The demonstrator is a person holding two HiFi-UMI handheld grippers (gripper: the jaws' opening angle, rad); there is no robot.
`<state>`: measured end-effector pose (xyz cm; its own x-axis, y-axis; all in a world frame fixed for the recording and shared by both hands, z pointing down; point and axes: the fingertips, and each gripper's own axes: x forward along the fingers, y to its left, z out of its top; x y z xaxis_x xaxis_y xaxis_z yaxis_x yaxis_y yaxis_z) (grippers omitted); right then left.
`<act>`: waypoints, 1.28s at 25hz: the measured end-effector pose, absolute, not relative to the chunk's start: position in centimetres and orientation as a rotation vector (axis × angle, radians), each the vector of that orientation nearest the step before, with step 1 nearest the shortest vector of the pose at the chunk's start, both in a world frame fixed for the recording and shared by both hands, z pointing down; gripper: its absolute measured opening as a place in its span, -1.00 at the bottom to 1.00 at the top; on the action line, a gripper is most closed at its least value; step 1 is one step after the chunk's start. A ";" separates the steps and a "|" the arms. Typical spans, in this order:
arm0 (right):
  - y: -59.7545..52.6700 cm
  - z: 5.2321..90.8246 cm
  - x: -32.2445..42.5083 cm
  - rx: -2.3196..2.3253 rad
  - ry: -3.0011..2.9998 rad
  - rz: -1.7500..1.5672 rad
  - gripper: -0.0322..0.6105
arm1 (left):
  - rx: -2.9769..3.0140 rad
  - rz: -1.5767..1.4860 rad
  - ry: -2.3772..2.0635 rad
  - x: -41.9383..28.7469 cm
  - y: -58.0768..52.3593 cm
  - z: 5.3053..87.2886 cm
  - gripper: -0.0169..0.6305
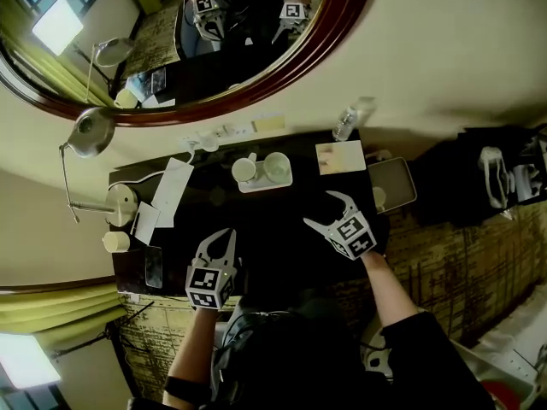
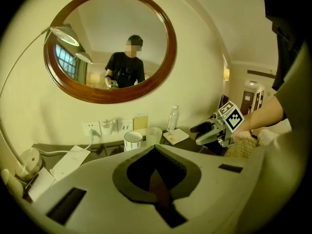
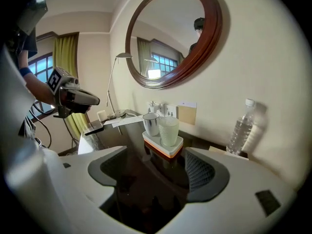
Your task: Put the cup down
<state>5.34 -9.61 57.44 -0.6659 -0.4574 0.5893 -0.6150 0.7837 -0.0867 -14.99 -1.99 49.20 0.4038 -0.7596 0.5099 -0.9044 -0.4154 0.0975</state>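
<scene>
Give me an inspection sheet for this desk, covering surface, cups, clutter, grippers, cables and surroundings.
Surface: dark glossy desk, bare before the grippers.
Job's things: white mug and glass upright on tray, neither held.
Clutter: water bottle, papers, phone, desk lamp.
Grippers: left gripper shut, empty; right gripper open, empty.
Cables: white cable from wall socket.
Surroundings: round mirror, yellow curtain.
</scene>
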 end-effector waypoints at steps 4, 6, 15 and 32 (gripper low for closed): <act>-12.2 58.8 4.1 0.729 -2.433 0.315 0.41 | 2.315 0.586 -1.435 -14.4 -2.8 49.7 -0.94; -13.1 59.2 3.1 0.672 -2.437 0.291 0.52 | 2.324 0.602 -1.433 -14.2 -3.0 50.0 -0.94; -17.0 61.0 -0.8 0.389 -2.379 0.041 0.81 | 2.275 0.612 -1.479 -14.0 -3.5 52.5 -0.94; -21.9 64.0 -7.5 0.130 -2.453 -0.036 0.89 | 2.156 0.616 -1.552 -13.3 -4.3 55.7 -0.94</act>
